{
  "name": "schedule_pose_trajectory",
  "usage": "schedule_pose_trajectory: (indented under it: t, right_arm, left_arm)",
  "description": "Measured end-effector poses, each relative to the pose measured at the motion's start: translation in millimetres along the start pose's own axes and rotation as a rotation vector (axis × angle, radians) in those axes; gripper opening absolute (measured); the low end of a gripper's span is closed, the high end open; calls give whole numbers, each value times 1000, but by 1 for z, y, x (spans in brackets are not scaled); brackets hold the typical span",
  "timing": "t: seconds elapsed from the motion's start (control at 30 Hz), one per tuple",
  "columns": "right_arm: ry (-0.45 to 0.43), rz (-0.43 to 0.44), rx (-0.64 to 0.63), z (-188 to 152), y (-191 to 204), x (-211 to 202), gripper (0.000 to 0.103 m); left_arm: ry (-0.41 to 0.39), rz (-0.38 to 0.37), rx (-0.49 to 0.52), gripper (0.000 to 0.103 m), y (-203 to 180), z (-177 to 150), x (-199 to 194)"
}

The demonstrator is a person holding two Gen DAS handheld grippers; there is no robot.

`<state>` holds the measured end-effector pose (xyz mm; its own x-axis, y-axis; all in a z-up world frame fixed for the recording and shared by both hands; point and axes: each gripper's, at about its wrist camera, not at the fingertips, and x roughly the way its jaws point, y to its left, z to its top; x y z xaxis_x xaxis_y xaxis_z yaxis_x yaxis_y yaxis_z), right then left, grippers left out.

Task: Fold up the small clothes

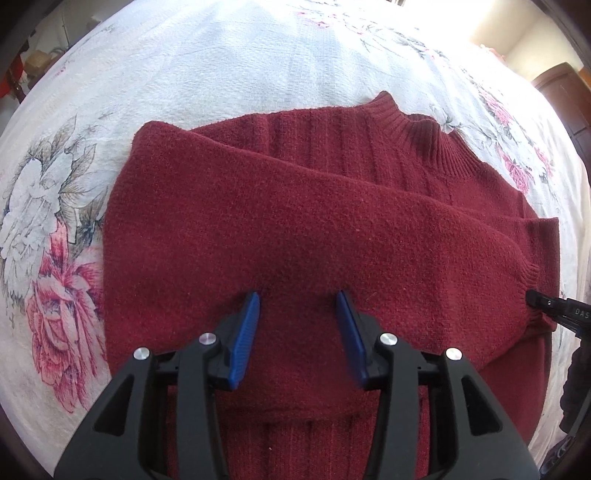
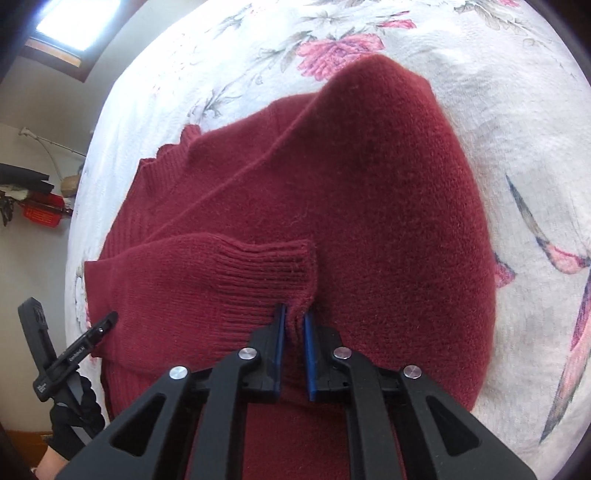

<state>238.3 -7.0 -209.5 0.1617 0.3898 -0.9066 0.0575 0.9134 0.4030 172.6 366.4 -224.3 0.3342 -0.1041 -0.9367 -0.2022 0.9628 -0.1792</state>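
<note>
A dark red knitted sweater (image 1: 295,206) lies flat on a floral bedspread (image 1: 184,74), its ribbed collar (image 1: 417,129) toward the far right. One sleeve (image 1: 369,221) is folded across the body. My left gripper (image 1: 297,295) is open, its blue pads (image 1: 245,332) resting on the folded sleeve with fabric lying between them, ungripped. In the right wrist view my right gripper (image 2: 295,310) is shut on a pinch of the sleeve's ribbed cuff (image 2: 258,280). The left wrist view shows the right gripper (image 1: 539,299) only as a tip at the cuff.
The bedspread (image 2: 517,147) surrounds the sweater (image 2: 369,203) on all sides. A black-gloved hand (image 2: 74,417) holds the left gripper (image 2: 70,312) at the sweater's left edge. Beyond the bed are a wooden door (image 1: 561,96), a window (image 2: 74,29) and a red object on a shelf (image 2: 44,214).
</note>
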Motion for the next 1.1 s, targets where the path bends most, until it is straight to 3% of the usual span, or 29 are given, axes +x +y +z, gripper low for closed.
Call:
schedule_pose_trajectory:
  t: [0.17,0.33,0.5,0.77,0.93,1.1]
  right_arm:
    - [-14,2,-6,-4,-2,-4,9]
    - [-101,54,-28,-30,4,-58,36]
    - [-105,64,-89,-101,-6,-105,49]
    - [-16,33,-113,-228,-39,-126,54]
    - [-7,43,-63,-285,-65,-126,54]
    - [-31,58,-90,-327,-75,-126,54]
  left_arm:
    - [6,14,-13,45,-2,0,-7]
    - [-50,-1,-22,45,-1,-27,-57]
    - [-40,19,15,50,20,-103,-106]
    - [71,82,3,58,84,-231,-137]
    - [102,26,-49,58,110,-286,-138]
    - [66,-57,-72,62,122,-330,-139]
